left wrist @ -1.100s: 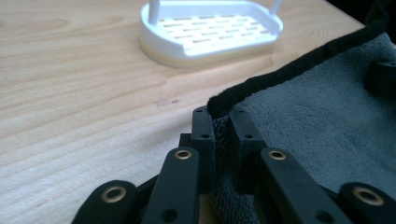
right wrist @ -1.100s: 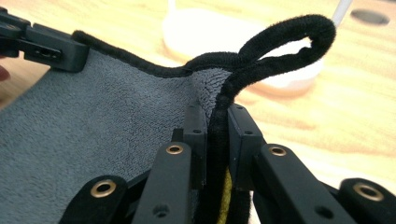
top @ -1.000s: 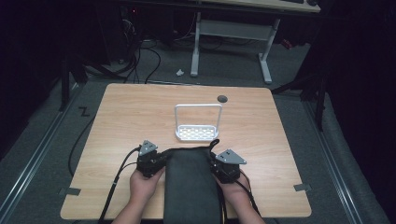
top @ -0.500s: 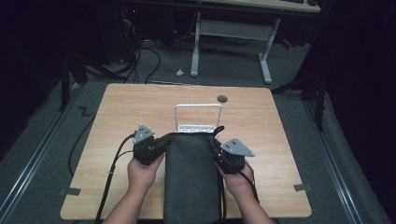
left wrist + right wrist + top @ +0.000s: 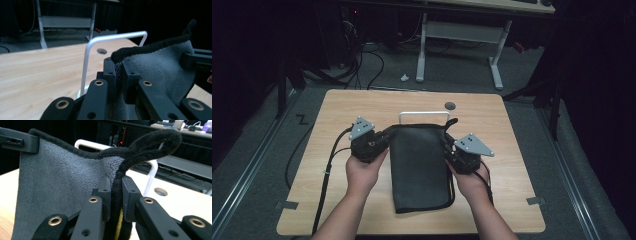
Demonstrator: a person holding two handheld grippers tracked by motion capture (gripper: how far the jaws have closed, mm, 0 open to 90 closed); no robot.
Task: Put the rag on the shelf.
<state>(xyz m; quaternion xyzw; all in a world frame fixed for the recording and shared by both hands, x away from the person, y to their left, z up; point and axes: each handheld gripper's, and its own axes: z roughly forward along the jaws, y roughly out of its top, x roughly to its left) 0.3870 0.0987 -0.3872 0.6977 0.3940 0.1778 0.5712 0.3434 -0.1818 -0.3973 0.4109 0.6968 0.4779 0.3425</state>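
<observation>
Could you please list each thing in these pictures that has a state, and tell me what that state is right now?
Towel: folded, far edge lifted by both grippers, near end lying on the table.
Rack: upright, bar bare, just beyond the towel.
Left hand-held gripper: shut on the towel's far left corner.
Right hand-held gripper: shut on the towel's far right corner, by its loop.

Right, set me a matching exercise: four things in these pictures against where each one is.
Things:
1. grey towel
2. white wire rack
3. left gripper
4. right gripper

Places:
A. clamped on the towel's right edge
B. behind the towel's raised far edge
C. clamped on the towel's left corner
D. held between both grippers, near end on the table

Pairs: 1-D, 2-B, 3-C, 4-A
</observation>
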